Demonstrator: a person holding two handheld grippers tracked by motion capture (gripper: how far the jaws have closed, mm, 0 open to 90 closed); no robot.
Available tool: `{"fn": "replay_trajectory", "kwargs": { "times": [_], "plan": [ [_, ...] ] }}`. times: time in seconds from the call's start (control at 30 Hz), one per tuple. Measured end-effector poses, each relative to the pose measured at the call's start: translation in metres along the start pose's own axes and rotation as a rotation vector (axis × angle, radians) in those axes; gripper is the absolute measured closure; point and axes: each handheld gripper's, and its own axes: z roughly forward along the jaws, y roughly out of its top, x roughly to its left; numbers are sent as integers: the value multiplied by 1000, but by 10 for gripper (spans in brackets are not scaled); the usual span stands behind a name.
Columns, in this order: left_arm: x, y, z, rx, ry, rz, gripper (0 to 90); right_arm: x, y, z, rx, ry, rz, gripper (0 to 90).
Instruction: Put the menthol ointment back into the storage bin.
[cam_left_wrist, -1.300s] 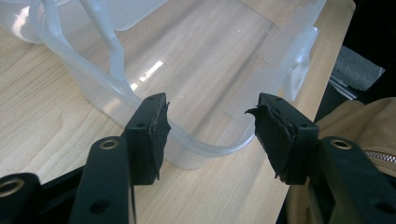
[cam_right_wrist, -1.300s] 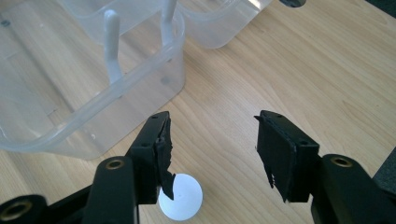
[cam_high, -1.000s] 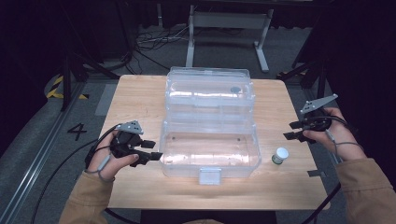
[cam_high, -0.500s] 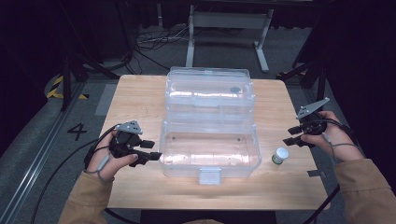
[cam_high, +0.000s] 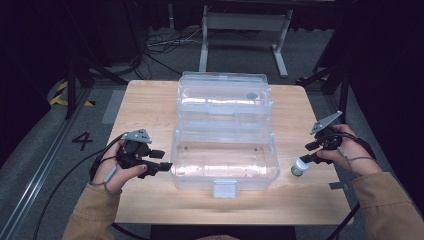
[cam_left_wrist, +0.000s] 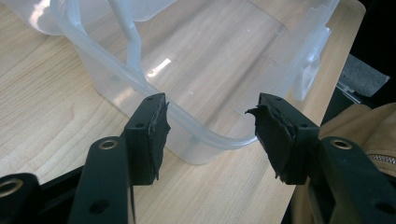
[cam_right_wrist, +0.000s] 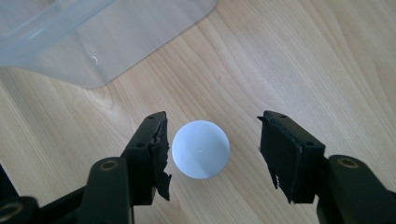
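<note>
Since the earlier frame, right gripper (cam_high: 309, 152) has come down over the small white-capped bottle (cam_right_wrist: 201, 149), fingers wide around it, not yet gripping; left gripper (cam_high: 159, 160), fingers wide, waits at the open clear box (cam_high: 225, 165) on the table (cam_high: 145, 105); bottle not yet packed

A light wooden desk (cam_high: 150, 107) stands on a grey floor (cam_high: 60, 145) marked with a black numeral 4 (cam_high: 82, 140). Behind it, tangled cables (cam_high: 160, 42) trail beside a metal stand (cam_high: 245, 30), with yellow-and-black hazard tape (cam_high: 62, 92) at the left.
</note>
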Motion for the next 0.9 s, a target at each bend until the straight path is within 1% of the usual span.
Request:
{"fn": "replay_trajectory", "kwargs": {
  "times": [0.23, 0.63, 0.77, 0.83, 0.9],
  "plan": [
    [1, -1, 0, -2, 3, -5, 439, 3, -3, 12, 37, 8, -7, 413],
    [1, -1, 0, -1, 5, 1, 438, 6, -6, 27, 71, 25, -21, 391],
    [1, -1, 0, 0, 4, -3, 438, 6, -7, 31, 83, 26, -25, 390],
    [1, -1, 0, 0, 4, 0, 438, 6, -7, 33, 91, 22, -19, 390],
    [1, -1, 0, 0, 4, 1, 436, 6, -7, 35, 100, 15, -26, 390]
  ]
}}
